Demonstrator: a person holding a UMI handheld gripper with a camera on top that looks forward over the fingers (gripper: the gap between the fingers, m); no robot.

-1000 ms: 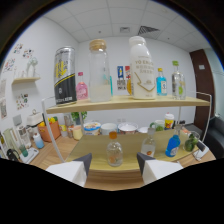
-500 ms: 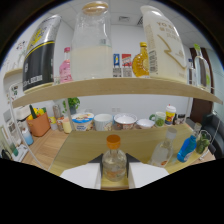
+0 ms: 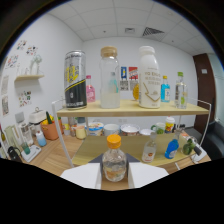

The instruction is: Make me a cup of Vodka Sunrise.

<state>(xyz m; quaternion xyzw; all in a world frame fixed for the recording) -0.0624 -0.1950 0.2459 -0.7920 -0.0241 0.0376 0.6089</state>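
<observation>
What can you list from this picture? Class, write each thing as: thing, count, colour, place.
Small bottle: one, clear with an orange cap, standing between the claw's fingers.
Can: one, black and silver, on the top shelf, at the end nearest the wall with pictures.
Jar: one, clear with a tan lid, on the top shelf beside the can.
Large bottle: one, white, on the top shelf beside the jar.
Shelf: one, light wood with a white frame, beyond the small bottle.
Bowls: a few, pale, under the shelf; exact count unclear.
Blue bottle: one, on the table, beyond the fingers.
Claw: one, white fingers, around the small bottle.
</observation>
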